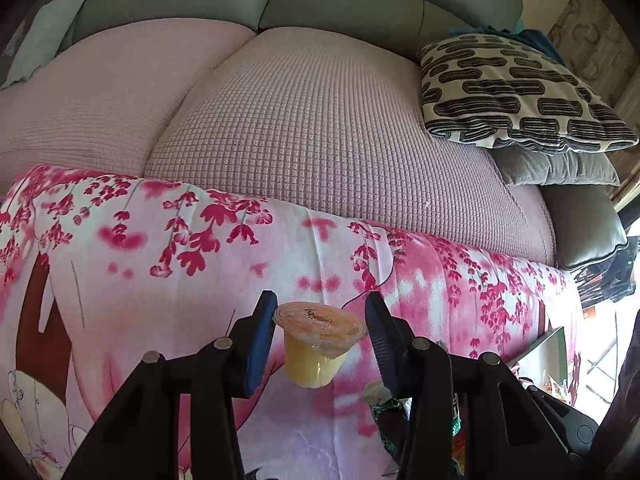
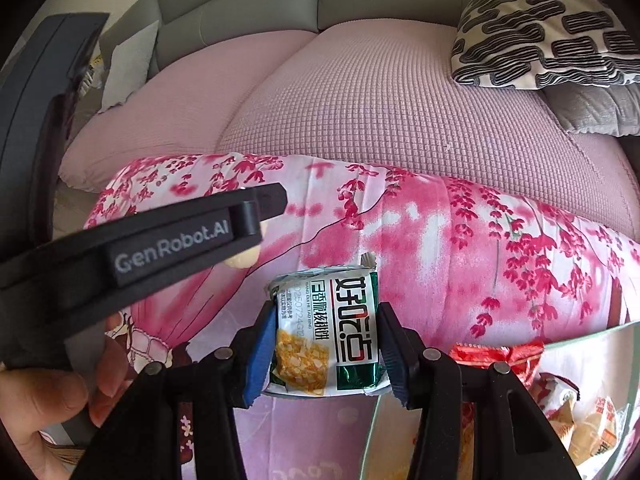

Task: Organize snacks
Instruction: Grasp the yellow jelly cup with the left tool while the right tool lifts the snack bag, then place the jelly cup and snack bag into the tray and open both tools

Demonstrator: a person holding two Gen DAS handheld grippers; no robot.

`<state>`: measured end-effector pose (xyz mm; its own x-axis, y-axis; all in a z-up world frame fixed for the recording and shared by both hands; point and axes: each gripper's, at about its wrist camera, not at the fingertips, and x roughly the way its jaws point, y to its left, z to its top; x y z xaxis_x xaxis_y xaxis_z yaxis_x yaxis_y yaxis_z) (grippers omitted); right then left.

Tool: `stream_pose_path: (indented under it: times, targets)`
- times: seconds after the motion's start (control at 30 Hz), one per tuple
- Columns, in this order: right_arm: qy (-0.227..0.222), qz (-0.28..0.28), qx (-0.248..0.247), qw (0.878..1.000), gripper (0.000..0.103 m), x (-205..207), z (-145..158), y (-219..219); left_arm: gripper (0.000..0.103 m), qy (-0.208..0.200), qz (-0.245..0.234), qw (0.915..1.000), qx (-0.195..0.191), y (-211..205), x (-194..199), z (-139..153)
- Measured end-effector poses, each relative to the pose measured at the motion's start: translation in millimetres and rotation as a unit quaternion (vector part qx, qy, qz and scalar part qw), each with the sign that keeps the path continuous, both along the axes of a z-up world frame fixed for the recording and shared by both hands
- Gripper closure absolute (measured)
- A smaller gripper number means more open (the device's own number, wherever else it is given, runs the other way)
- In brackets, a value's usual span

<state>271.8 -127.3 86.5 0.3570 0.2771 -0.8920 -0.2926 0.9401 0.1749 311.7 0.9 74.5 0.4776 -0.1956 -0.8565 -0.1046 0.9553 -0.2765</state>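
Note:
A small yellow jelly cup (image 1: 316, 352) with a clear printed lid hangs upright above the pink floral cloth (image 1: 160, 260). My left gripper (image 1: 320, 314) is shut on it, its blue pads pressing the cup's rim from both sides. In the right wrist view a green-and-white snack packet (image 2: 324, 332) with a yellow picture stands on end between the blue pads; my right gripper (image 2: 326, 314) is shut on it. The left gripper's black body (image 2: 160, 248) crosses that view at the left, held by a hand (image 2: 48, 412), with a bit of the yellow cup (image 2: 242, 260) showing under it.
A clear container (image 2: 580, 332) at the lower right holds a red packet (image 2: 496, 354) and several other wrapped snacks. Behind the cloth lies a pink sofa seat (image 1: 320, 120). A black-and-white patterned pillow (image 1: 512, 92) rests on grey cushions at the right.

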Motion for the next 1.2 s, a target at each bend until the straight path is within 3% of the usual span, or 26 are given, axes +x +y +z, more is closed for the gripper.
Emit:
stream_pose_path:
  times: [0.3, 0.53, 0.9, 1.2]
  targets:
    - [-0.05, -0.008, -0.005, 0.999, 0.051, -63.2, 39.9, -25.9, 0.056, -0.049, 0.016, 0.9986, -0.012, -2.3, -61.5, 46.8]
    - [-0.059, -0.049, 0.007, 0.997, 0.051, -101.4, 47.6, -66.5, 0.056, -0.065, 0.0, 0.9977, -0.022, -31.9, -103.5, 65.9]
    - [-0.048, -0.192, -0.029, 0.98, 0.051, -129.4, 30.8, -177.9, 0.056, -0.044, -0.088, 0.9942, -0.041, -119.5, -134.5, 58.2]
    - [-0.032, -0.22, -0.026, 0.975, 0.051, -131.9, 14.6, -209.1, 0.056, -0.014, -0.152, 0.9872, -0.047, -184.5, -136.1, 42.9]
